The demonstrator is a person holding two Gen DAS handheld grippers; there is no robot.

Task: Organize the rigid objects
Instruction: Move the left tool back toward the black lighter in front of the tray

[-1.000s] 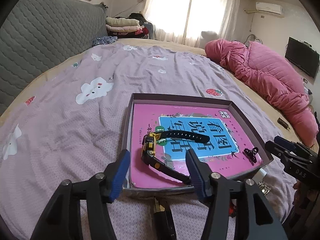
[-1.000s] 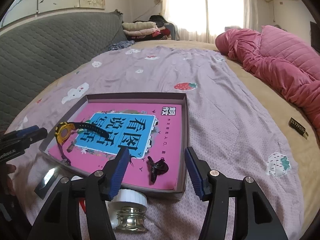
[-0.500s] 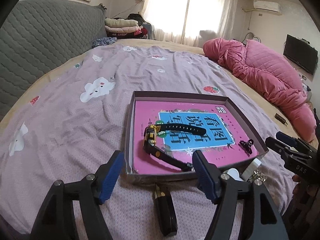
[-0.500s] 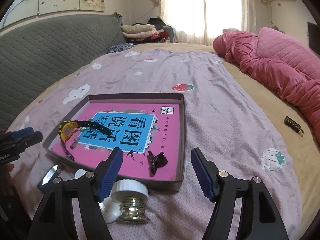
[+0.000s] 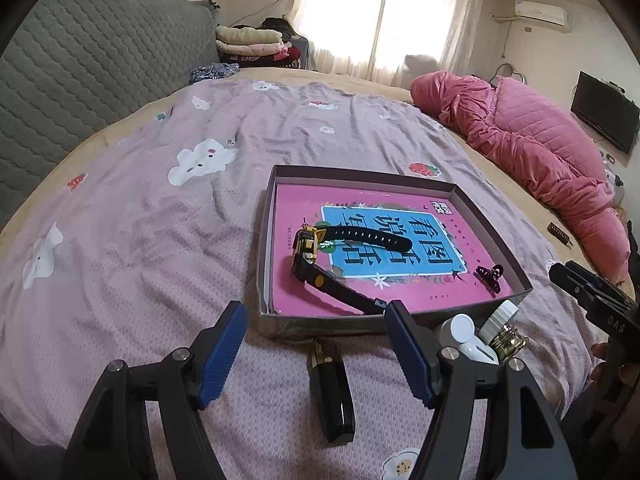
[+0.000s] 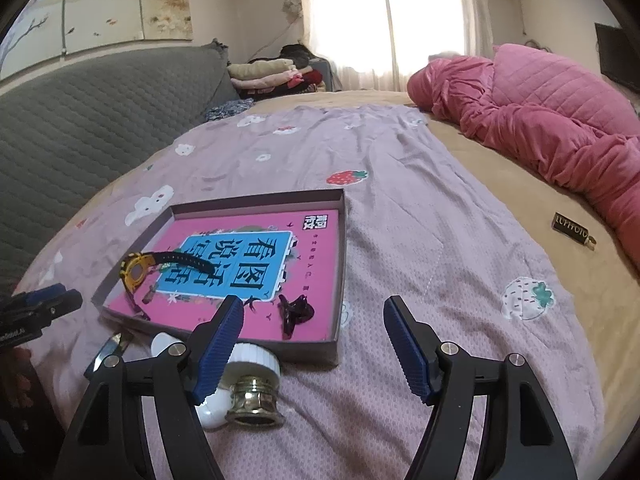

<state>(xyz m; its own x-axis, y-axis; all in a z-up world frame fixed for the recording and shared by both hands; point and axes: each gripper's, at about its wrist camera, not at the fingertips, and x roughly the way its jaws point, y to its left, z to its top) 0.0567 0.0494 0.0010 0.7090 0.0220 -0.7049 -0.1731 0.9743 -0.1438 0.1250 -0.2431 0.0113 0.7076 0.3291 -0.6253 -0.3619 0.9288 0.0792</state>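
Observation:
A shallow brown box [image 5: 492, 220] [image 6: 338, 276] with a pink book in it lies on the bed. A black and yellow watch [image 5: 308, 246] [image 6: 138, 270] and a dark hair clip [image 5: 490, 276] [image 6: 296, 312] lie inside. My left gripper [image 5: 316, 348] is open and empty, just before the box's near wall, over a black bar-shaped object [image 5: 332, 392]. My right gripper [image 6: 314, 344] is open and empty, near the box's near right corner. A white-capped glass bottle [image 6: 254, 384] [image 5: 504, 328] and a white container [image 5: 464, 336] lie beside the box.
A purple patterned sheet [image 5: 160, 220] covers the bed. A pink quilt [image 6: 560, 128] lies along the right side. A small dark tag [image 6: 572, 226] rests on the tan sheet at right. A grey padded headboard [image 5: 80, 72] stands at left. Folded clothes [image 5: 256, 40] are stacked far back.
Both grippers have pulled back from the box and opened wider. The watch and hair clip stay in the box. The black bar and white bottles have come into fuller view.

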